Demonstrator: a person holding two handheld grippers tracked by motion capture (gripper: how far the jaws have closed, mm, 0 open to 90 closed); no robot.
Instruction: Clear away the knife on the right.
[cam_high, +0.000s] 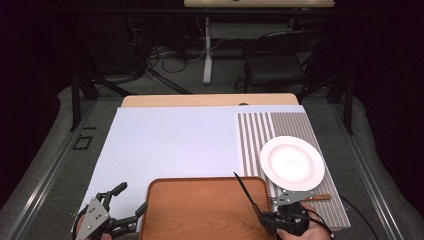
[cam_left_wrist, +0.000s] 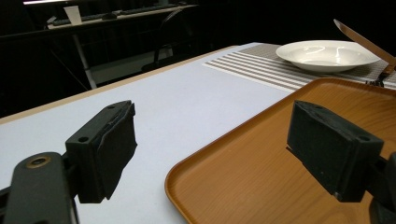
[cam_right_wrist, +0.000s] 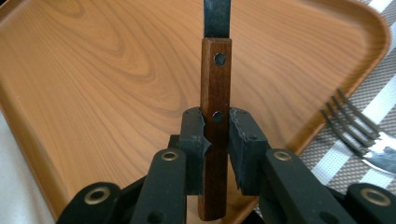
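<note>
The right gripper (cam_right_wrist: 215, 140) clamps the knife (cam_right_wrist: 215, 98) by its wooden handle, blade pointing far-left over the tray (cam_high: 200, 210) (fork (cam_high: 300, 198) and plate (cam_high: 292, 163) lie just right); the left gripper (cam_high: 124, 204) waits open at the tray's left edge

Tray (cam_high: 200, 210) near-centre on table (cam_high: 165, 140); plate (cam_high: 292, 163) on mat (cam_high: 280, 125) right (fork (cam_high: 300, 198) just nearer); knife (cam_high: 246, 192) over tray.
</note>
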